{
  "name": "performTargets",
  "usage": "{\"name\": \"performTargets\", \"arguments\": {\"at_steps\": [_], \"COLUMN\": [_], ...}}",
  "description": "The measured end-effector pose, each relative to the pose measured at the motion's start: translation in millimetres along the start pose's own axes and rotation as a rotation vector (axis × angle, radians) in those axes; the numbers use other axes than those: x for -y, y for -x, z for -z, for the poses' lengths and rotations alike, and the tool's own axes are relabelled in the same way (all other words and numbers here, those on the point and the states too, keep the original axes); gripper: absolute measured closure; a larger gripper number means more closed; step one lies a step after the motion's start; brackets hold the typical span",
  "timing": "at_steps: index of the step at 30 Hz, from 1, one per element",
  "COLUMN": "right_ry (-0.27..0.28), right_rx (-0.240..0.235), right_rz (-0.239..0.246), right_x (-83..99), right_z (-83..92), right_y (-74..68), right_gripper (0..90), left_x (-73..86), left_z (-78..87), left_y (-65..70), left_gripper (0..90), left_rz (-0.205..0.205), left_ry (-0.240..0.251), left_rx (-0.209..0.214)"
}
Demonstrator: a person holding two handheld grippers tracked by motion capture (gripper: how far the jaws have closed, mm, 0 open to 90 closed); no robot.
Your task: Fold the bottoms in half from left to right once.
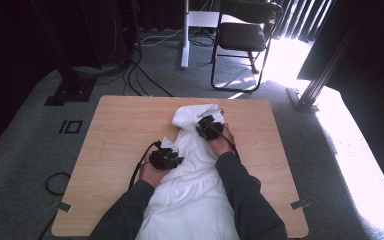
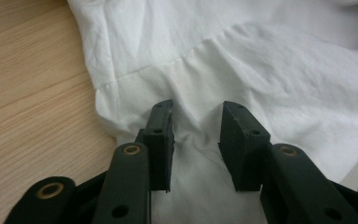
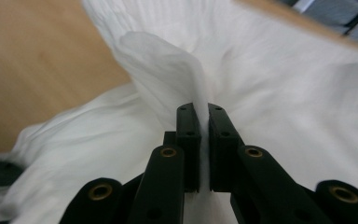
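In the high view, a white garment point(image 1: 190, 175) is seen spread on the wooden table point(image 1: 115, 130), with the left gripper point(image 1: 166, 159) at its left edge and the right gripper point(image 1: 209, 127) near its bunched far end. In the left gripper view, the jaws are held apart over the garment point(image 2: 242, 70), with cloth between them but not pinched. In the right gripper view, a raised fold of the garment point(image 3: 168, 60) is clamped between closed jaws.

A garment point(image 1: 192, 180) lies on the table point(image 1: 115, 135), running from the near edge toward the far side. The left gripper point(image 1: 166, 159) sits at its left edge, the right gripper point(image 1: 209, 127) farther back. A chair point(image 1: 245, 35) stands behind the table.
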State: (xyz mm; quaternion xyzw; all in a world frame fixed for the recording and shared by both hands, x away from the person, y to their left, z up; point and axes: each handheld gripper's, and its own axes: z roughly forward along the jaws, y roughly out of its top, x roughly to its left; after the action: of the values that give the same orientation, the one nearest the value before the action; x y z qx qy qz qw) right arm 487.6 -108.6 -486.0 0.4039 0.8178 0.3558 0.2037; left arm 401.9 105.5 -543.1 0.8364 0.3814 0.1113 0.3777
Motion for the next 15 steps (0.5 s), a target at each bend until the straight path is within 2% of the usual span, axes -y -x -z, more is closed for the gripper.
{"name": "performTargets", "arguments": {"at_steps": [3,5,6,8,11,14,15], "right_ry": [0.057,0.042,0.028,-0.009,-0.029,-0.001,0.02], "right_rx": [0.012,0.071,0.087,0.15,0.148,0.111,0.085], "right_rz": [-0.146,-0.215,-0.254,-0.309,-0.38,-0.408,-0.421], "right_x": [3.3,12.5,19.0,33.8,54.4,63.8,65.1], "right_z": [17.2,20.6,19.9,16.8,13.5,16.4,18.4], "right_y": [37.8,61.1,71.6,87.3,100.1,100.8,100.1], "right_gripper": [84.7,85.8,84.1,75.4,66.1,56.5,54.6], "left_x": [0.2,0.1,0.0,0.0,0.0,-0.5,-0.9], "left_z": [-0.8,-1.3,-1.5,-1.9,-2.0,-2.3,-1.8], "left_y": [2.0,2.8,3.0,3.4,3.1,2.8,2.8], "left_gripper": [63.0,61.8,60.5,59.0,57.5,56.2,56.1], "left_rz": [-0.008,-0.011,-0.011,-0.015,-0.015,-0.013,-0.014], "left_ry": [-0.003,-0.002,-0.003,-0.002,0.0,0.002,-0.001], "left_rx": [0.0,0.003,0.003,0.002,0.008,0.011,0.011]}}
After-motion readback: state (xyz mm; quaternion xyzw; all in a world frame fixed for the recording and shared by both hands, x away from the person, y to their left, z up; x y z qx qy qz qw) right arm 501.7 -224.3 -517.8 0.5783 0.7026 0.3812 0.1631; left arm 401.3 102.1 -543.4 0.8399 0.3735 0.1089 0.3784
